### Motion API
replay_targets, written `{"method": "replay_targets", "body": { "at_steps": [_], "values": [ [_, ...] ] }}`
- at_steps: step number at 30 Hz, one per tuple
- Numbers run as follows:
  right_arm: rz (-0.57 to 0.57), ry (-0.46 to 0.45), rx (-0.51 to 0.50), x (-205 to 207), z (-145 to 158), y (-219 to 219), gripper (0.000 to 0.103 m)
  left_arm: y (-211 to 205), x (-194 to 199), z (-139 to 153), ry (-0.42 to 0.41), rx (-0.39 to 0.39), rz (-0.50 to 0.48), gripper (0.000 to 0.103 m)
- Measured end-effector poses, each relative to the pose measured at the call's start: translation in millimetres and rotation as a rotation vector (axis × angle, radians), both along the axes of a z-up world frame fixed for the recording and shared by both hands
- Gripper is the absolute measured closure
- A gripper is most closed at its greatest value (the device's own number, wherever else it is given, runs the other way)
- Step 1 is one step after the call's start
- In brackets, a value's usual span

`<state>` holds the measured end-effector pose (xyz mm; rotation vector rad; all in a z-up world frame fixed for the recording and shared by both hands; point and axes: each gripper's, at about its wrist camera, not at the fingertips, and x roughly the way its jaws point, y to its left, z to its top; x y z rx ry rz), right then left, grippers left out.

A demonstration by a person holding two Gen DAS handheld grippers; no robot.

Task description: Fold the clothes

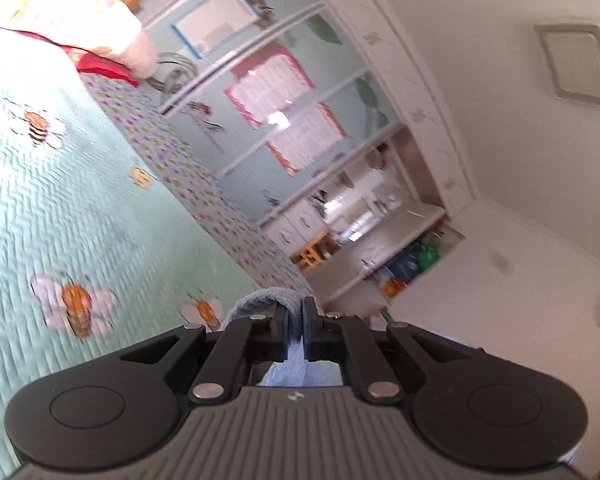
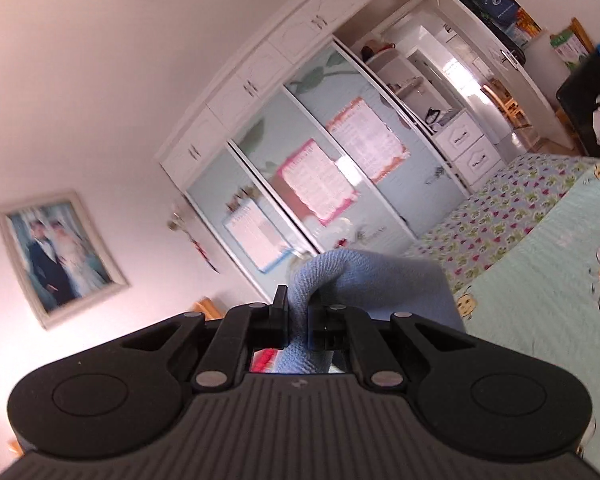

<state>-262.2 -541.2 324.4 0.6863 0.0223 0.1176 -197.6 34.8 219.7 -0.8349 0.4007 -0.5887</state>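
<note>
Both grippers lifted above mint quilted bee-print bedspread (image 1: 80, 200): left gripper (image 1: 296, 320) and right gripper (image 2: 298, 316) fingers each clenched on light-blue knit garment (image 2: 340, 276).

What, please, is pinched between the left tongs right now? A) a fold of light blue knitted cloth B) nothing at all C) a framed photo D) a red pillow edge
A: in the left wrist view the left tongs are shut on a fold of light blue knitted cloth, held above the bee-patterned bedspread.
</note>
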Motion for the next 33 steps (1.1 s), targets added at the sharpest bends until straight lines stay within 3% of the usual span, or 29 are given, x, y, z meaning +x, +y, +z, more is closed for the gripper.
{"method": "replay_targets", "body": {
  "at_steps": [5,9,11,13,14,15,17,22,26,30,31,33],
  "values": [
    [-0.075,0.115,-0.053,99,-17,-13,0.096,-4,89,4,0.053,0.087,0.083,0.098],
    [-0.110,0.204,-0.059,173,-60,-19,0.094,-17,157,-6,0.071,0.163,0.222,0.098],
    [-0.115,0.265,-0.070,205,-89,-19,0.086,-28,186,-22,0.101,0.245,0.265,0.097],
    [-0.078,0.395,-0.052,216,-129,-16,0.055,-42,212,-47,0.219,0.374,0.262,0.090],
    [-0.059,0.461,-0.043,222,-148,-14,0.055,-42,219,-62,0.290,0.381,0.254,0.087],
    [-0.041,0.517,-0.036,224,-168,-13,0.055,-37,219,-77,0.342,0.364,0.250,0.080],
    [-0.024,0.547,-0.035,201,-199,-13,0.055,-24,210,-97,0.405,0.316,0.262,0.070],
    [-0.068,0.640,-0.009,127,-249,-28,0.052,23,154,-116,0.417,0.135,0.356,0.049],
    [-0.068,0.716,0.140,89,-286,-31,0.052,24,94,-110,0.353,0.028,0.324,0.046],
    [-0.042,0.687,0.178,86,-300,-14,0.042,10,78,-128,0.381,0.055,0.327,0.033],
    [-0.045,0.673,0.179,90,-300,-10,0.036,7,76,-133,0.392,0.065,0.330,0.033],
    [-0.036,0.651,0.179,102,-300,-1,0.033,-1,71,-144,0.413,0.084,0.335,0.033]
  ]
}}
